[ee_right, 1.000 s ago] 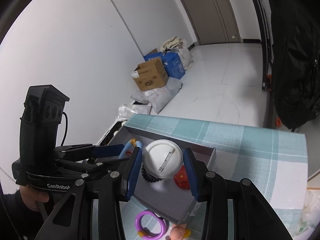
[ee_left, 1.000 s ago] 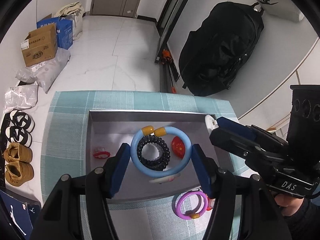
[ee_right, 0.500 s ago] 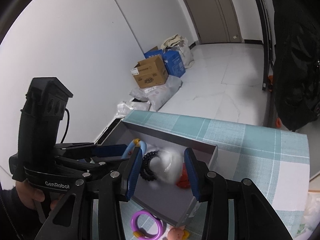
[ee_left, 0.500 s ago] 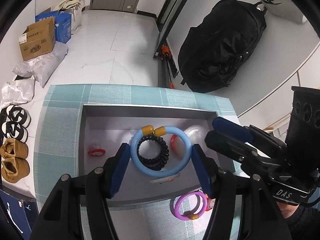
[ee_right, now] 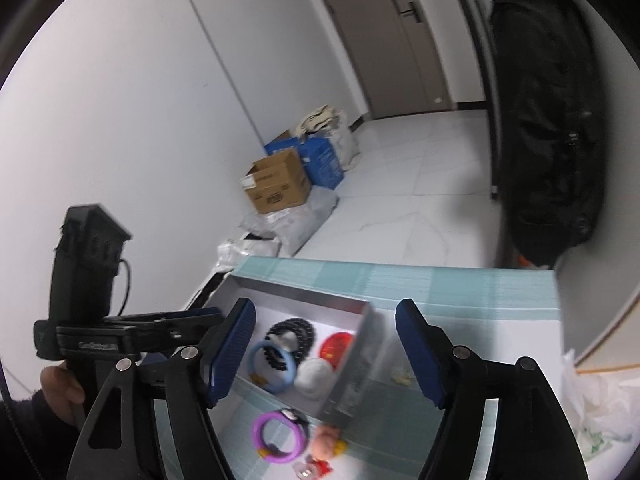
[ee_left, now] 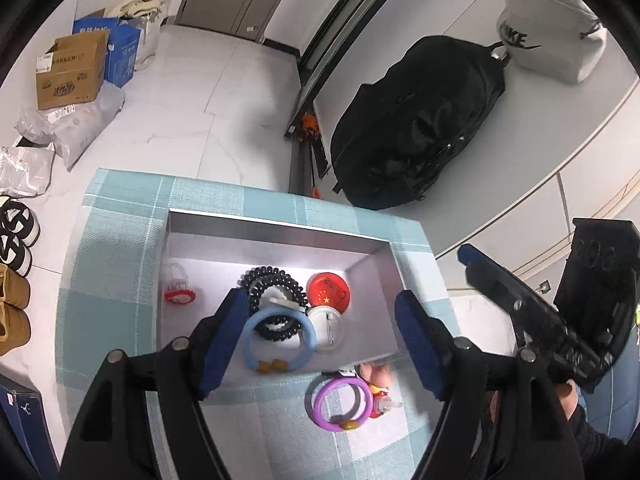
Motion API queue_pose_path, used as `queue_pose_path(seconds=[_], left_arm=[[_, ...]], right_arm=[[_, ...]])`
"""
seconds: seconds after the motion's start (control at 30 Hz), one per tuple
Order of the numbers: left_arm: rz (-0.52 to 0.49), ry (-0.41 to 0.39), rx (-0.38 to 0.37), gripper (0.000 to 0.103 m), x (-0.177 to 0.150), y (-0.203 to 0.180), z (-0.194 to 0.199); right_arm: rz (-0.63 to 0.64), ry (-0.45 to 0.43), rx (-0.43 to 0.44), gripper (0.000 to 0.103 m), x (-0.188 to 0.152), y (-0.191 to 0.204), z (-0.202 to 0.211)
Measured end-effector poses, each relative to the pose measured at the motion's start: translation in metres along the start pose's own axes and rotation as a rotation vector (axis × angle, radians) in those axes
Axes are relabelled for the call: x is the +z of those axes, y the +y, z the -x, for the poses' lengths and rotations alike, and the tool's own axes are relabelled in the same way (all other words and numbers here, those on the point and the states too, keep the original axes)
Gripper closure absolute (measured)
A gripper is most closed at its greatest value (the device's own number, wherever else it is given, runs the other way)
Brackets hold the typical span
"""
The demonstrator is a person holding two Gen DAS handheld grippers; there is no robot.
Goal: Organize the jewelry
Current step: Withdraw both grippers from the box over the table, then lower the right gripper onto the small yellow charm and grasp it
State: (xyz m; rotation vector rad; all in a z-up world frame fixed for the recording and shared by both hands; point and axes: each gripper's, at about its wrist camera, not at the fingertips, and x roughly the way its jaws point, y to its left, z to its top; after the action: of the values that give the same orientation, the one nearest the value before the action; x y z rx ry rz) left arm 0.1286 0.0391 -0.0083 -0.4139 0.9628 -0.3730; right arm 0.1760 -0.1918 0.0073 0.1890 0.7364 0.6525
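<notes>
A grey tray (ee_left: 276, 228) sits on the teal checked cloth. In it lie a light blue bangle (ee_left: 279, 338), a black coil bracelet (ee_left: 272, 280), a red badge (ee_left: 328, 289), a white round badge (ee_left: 329, 328) and a small red ring (ee_left: 180, 296). A purple bangle (ee_left: 342, 402) and a small doll charm (ee_left: 378, 374) lie on the cloth in front of the tray. My left gripper (ee_left: 322, 342) is open and empty above the tray's front. My right gripper (ee_right: 326, 352) is open and empty, above the tray's right side (ee_right: 352, 360); the white badge (ee_right: 314, 376) lies below it.
A black backpack (ee_left: 424, 128) leans on the wall beyond the table. Cardboard boxes (ee_left: 70, 72), plastic bags and shoes (ee_left: 14, 232) lie on the floor at the left. A white Nike bag (ee_left: 548, 36) hangs upper right. White plastic (ee_right: 596, 412) lies at the table's right edge.
My right gripper opened and let the white badge drop into the tray, then drew back. My left gripper opened wider and pulled back; the blue bangle now lies nearer the tray's front.
</notes>
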Motion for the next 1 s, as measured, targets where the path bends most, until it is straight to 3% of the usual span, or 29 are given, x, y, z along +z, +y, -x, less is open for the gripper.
queue_pose_path(seconds=[0.23, 0.6, 0.67, 0.73, 0.8, 1.0], left_arm=[[-0.014, -0.017, 0.042, 0.031, -0.025, -0.009, 0.016], [-0.009, 0.006, 0.054, 0.031, -0.055, -0.024, 0.02], [-0.007, 0.03, 0.071, 0.031, -0.065, -0.023, 0.015], [-0.009, 0.052, 0.092, 0.031, -0.073, -0.024, 0.01], [-0.011, 0.08, 0.112, 0.031, -0.076, -0.024, 0.001], [-0.029, 0.114, 0.142, 0.031, -0.075, -0.023, -0.016]], right_arm=[[-0.036, -0.026, -0.077, 0.031, -0.009, -0.017, 0.029], [-0.024, 0.058, -0.128, 0.031, -0.036, -0.021, 0.028], [0.005, 0.105, -0.138, 0.036, -0.04, -0.02, 0.013], [0.03, 0.154, -0.157, 0.052, -0.041, -0.02, -0.002], [0.048, 0.192, -0.176, 0.058, -0.043, -0.023, -0.016], [0.081, 0.24, -0.182, 0.064, -0.042, -0.025, -0.05]])
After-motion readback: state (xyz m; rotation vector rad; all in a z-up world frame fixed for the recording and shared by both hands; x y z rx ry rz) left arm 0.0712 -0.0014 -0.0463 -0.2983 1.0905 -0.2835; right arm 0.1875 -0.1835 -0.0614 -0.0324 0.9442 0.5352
